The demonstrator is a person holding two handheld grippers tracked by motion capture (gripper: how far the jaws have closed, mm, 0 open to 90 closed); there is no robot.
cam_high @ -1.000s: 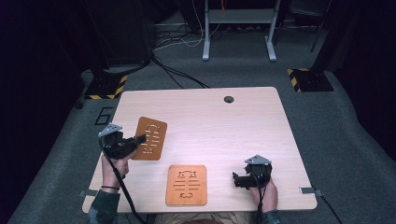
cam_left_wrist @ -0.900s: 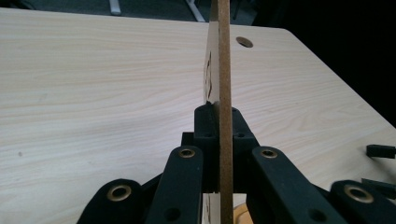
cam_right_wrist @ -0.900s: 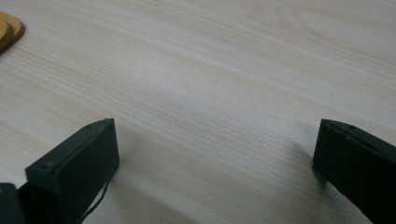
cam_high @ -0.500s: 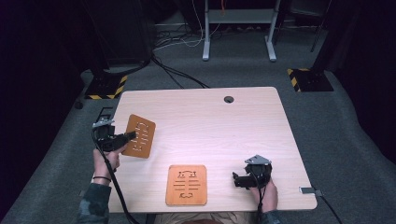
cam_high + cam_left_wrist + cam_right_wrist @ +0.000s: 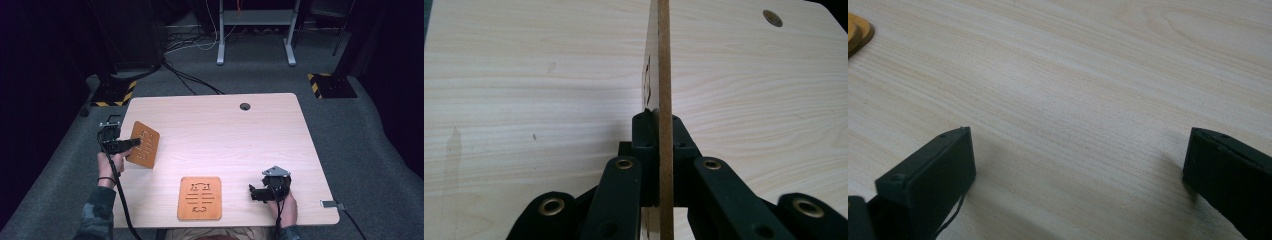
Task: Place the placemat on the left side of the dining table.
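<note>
Left gripper carries a thin wooden board on edge, off the table.

The carved board [image 5: 665, 75] stands edge-on between the left gripper's [image 5: 659, 127] jaws, which are clamped tight on its lower rim, so its flat faces stay free and it hangs tilted above the table [image 5: 225, 135], likely for moving it aside. A second carved board [image 5: 199, 197] lies flat, well apart from those jaws and just beside the right gripper [image 5: 256, 192]. That gripper's jaws stand wide apart with bare tabletop between them, probably waiting its turn.
</note>
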